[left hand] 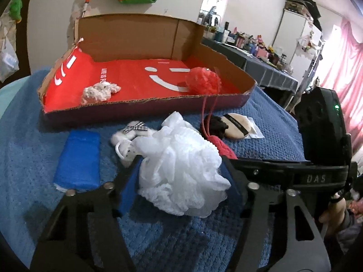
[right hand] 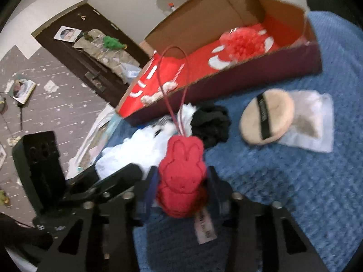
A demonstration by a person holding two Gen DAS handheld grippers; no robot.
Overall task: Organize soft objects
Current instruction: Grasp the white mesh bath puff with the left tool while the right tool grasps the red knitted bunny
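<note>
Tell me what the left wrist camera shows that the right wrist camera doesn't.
Only the left wrist view shows the blue sponge on the blanket, the small toy with a checked bow, and a cluttered side table by pink curtains.

Only the right wrist view shows the grey starred floor with scattered papers, and the bunny shape of the red sponge between the right gripper jaws.

Both show the cardboard box, the red mesh puff inside it, the white mesh puff, the beige powder puff and the blue blanket.
</note>
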